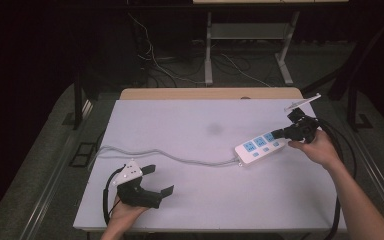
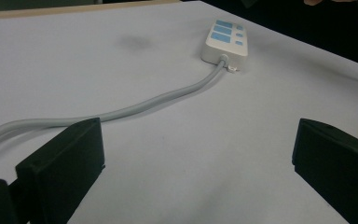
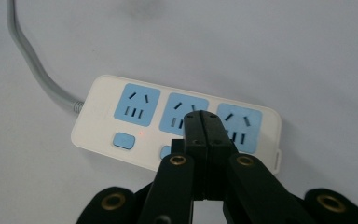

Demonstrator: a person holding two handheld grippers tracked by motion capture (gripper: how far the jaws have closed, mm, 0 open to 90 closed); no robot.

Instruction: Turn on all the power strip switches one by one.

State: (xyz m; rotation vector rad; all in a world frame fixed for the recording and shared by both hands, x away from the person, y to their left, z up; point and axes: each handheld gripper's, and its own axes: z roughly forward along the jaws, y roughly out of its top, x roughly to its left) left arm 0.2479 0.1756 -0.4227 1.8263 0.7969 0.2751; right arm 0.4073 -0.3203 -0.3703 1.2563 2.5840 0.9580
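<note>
Your right gripper [image 3: 202, 116] has its jaws pressed flat together with nothing between them, tips over the middle socket of the white power strip [image 3: 177, 123], which lies at the table's [image 1: 195, 120] right side. Your left gripper [image 1: 155, 181] rests near the front edge, jaws spread wide and empty, well apart from the strip's grey cord [image 2: 135, 109].

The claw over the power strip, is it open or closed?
Closed. In the right gripper view the right claw has its two black jaws pressed flat together with nothing between them, poised over the power strip's middle socket.
</note>
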